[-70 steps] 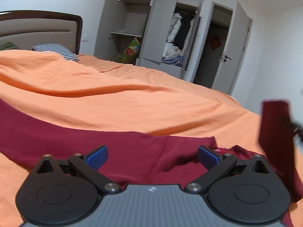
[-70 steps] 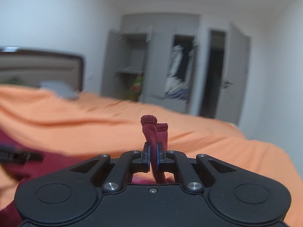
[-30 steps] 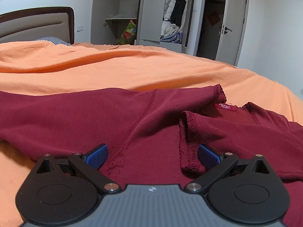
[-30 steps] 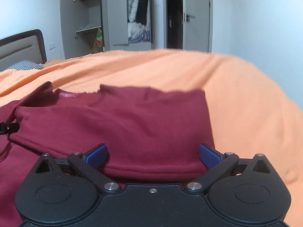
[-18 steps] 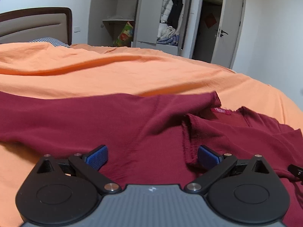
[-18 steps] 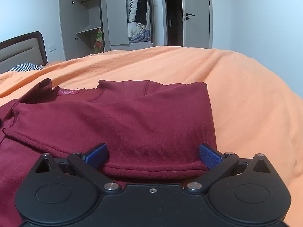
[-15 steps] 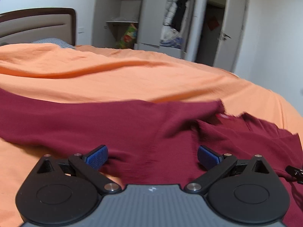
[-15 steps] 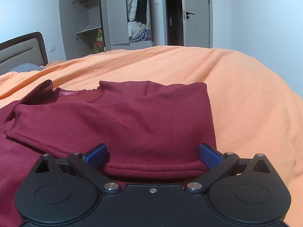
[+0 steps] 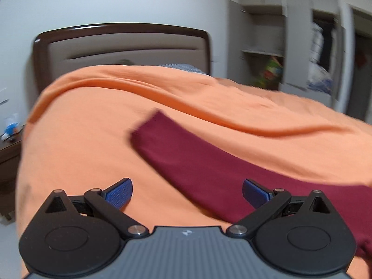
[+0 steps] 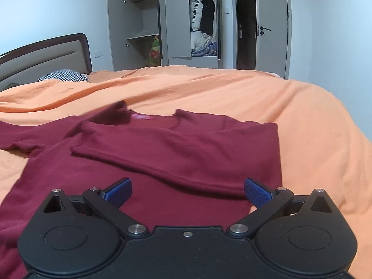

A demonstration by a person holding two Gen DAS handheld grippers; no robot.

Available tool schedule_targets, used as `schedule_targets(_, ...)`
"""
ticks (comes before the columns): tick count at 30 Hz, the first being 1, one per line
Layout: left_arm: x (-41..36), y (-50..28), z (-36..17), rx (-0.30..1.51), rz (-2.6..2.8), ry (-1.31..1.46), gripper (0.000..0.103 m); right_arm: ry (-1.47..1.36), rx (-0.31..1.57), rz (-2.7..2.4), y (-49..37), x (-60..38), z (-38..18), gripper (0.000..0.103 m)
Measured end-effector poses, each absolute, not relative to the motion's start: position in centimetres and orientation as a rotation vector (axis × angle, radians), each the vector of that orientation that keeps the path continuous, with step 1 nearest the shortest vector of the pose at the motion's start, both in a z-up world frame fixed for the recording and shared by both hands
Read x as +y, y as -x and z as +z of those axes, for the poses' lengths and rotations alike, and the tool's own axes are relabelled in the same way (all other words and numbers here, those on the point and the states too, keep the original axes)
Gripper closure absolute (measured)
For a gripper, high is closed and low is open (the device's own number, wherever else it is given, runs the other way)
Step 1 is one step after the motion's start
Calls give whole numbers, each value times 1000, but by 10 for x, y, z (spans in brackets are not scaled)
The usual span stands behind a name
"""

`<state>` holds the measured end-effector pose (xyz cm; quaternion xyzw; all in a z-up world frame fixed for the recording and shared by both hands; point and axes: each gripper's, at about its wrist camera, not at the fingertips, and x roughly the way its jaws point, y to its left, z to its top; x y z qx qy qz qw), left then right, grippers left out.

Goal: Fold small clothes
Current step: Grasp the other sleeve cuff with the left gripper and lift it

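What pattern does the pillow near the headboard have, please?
The pillow has a black-and-white check, shown best in the right wrist view.

Both wrist cameras sit low and close over the orange-sheeted bed (image 9: 93,139). The left faces the brown padded headboard (image 9: 121,46); the right faces the open grey wardrobe (image 10: 176,23). Both share the dark red long-sleeved shirt (image 10: 162,144).
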<state>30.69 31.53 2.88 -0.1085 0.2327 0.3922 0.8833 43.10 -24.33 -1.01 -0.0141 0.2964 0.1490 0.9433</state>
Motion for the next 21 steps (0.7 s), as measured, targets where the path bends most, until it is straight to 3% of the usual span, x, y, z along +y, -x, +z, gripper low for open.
schedule_targets(8, 362, -312, 36, 392, 914, 199, 4, -1, 661, 303, -403, -223, -21, 0)
schedule_targets(11, 373, -315, 39, 376, 953, 236, 21, 2, 679, 300, -397, -218, -25, 0)
schedule_targets(12, 375, -316, 40, 371, 961, 243, 32, 3, 683, 301, -395, -216, -25, 0)
schedule_targets(14, 381, -318, 41, 365, 961, 253, 63, 8, 685, 300, -393, -214, -25, 0)
schedule_targets(15, 384, -319, 41, 368, 949, 262, 86, 10, 684, 300, -392, -213, -25, 0)
schedule_targets(19, 391, -312, 47, 319, 936, 294, 103, 14, 678, 305, -389, -209, -22, 0)
schedule_targets(21, 389, -304, 60, 252, 953, 274, 103, 13, 674, 312, -388, -208, -21, 0)
